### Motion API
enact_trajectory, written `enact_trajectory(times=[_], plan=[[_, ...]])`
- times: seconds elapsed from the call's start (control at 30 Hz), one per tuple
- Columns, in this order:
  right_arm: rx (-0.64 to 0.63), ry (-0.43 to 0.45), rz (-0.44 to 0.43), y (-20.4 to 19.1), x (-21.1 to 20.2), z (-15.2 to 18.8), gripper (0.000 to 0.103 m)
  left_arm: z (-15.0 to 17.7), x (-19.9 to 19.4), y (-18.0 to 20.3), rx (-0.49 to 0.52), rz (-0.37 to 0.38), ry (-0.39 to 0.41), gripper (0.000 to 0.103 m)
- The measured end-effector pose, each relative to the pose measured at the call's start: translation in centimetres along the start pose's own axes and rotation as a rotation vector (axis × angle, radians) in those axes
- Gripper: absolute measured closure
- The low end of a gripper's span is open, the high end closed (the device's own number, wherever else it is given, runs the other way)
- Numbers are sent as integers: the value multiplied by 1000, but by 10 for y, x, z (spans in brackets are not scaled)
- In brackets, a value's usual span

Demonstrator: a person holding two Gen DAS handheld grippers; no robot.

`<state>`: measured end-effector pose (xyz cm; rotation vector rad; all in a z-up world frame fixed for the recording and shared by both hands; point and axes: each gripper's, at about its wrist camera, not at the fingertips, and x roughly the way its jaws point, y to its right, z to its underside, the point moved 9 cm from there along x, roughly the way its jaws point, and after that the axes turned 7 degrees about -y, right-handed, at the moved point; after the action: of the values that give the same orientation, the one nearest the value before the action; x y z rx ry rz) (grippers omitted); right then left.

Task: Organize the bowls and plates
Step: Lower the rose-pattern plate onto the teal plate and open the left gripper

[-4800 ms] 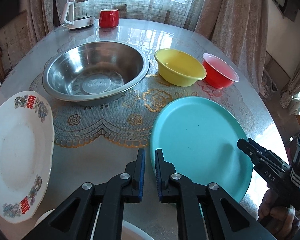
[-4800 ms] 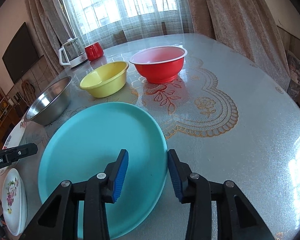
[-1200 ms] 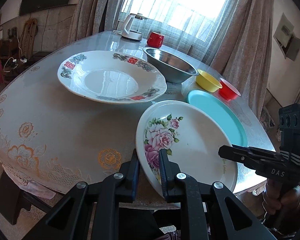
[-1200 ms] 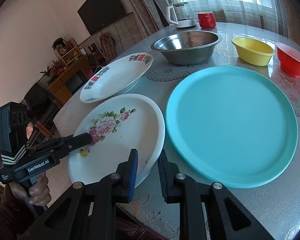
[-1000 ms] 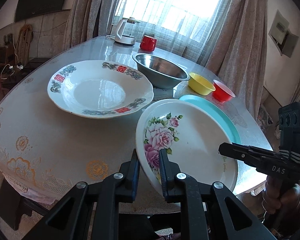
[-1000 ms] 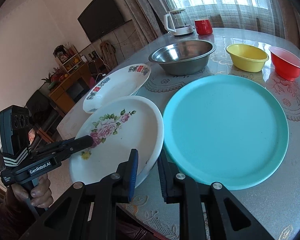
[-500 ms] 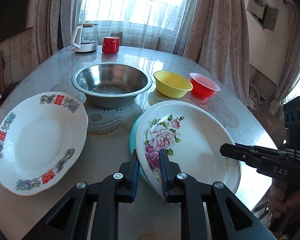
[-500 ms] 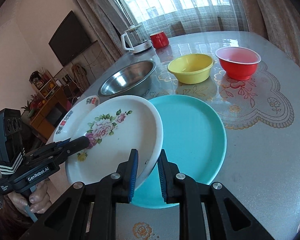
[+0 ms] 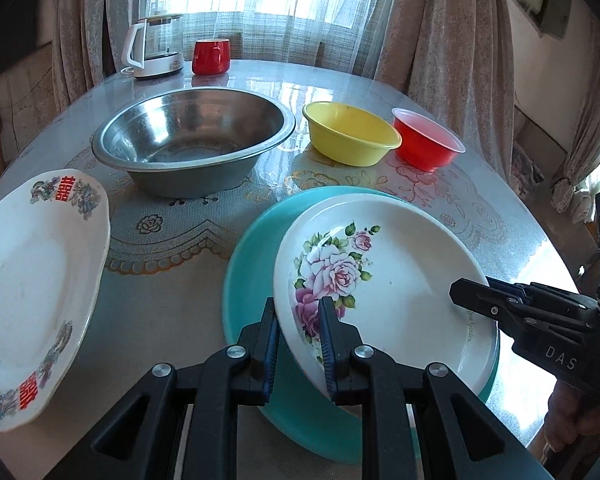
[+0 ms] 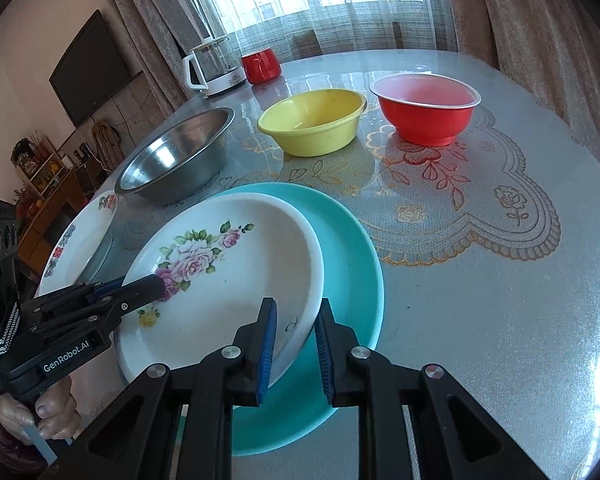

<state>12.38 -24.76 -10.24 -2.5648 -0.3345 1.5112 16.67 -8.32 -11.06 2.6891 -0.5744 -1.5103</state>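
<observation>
Rose-print plate [image 9: 396, 280] gripped at two rim spots, over the teal plate [image 9: 252, 280], covering most of it. Tilted a bit in both wrist views; contact with the teal plate underneath can't be confirmed.

Left gripper [image 9: 298, 332] clamped on the near-left rim, blue pads either side of the edge, right by the pink roses. Right gripper [image 10: 296, 344] clamped on the opposite rim, next to the small printed lettering. Each gripper visible in the other's camera, black body with a hand [image 10: 52, 412] wrapped round the handle.

Teal plate flat on the table [image 10: 500, 320], crescent showing past the far and outer edges of the rose-print plate.

Elsewhere on the table:
- White plate with red characters [image 9: 32, 288], left of the teal plate, clear of it.
- Steel bowl [image 9: 192, 140] behind, on the lace-pattern mat [image 9: 172, 232].
- Yellow bowl [image 9: 350, 134] beside the steel bowl, small gap between.
- Red bowl [image 9: 426, 144] just beside the yellow one; touching or not, can't tell.
- Far edge by the window: glass kettle [image 9: 154, 50] and red mug [image 9: 211, 57], near each other.

Bowls all upright, separate, not nested. Curtains [image 9: 440, 20] behind the table, TV [image 10: 88, 68] on the wall in the right wrist view.
</observation>
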Motion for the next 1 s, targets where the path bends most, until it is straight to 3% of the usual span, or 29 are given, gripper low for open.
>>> enact_trajectory(times=[0.1,0.3,0.4,0.6,1.0], plan=[[-29,8,47,-1,2,0,83,0,0,2,9,-29,4,83],[-10,4,45,0,5,-1,82,-2,1,4,18,-76,14,81],[-8,10,46,-3,3,1,74,-2,0,7,51,-128,22,81],[0,31,77,-2,-2,7,67,-3,0,5,37,-159,36,81],[25,96,99,1,-25,6,66,-2,-9,-1,-14,-164,63,79]])
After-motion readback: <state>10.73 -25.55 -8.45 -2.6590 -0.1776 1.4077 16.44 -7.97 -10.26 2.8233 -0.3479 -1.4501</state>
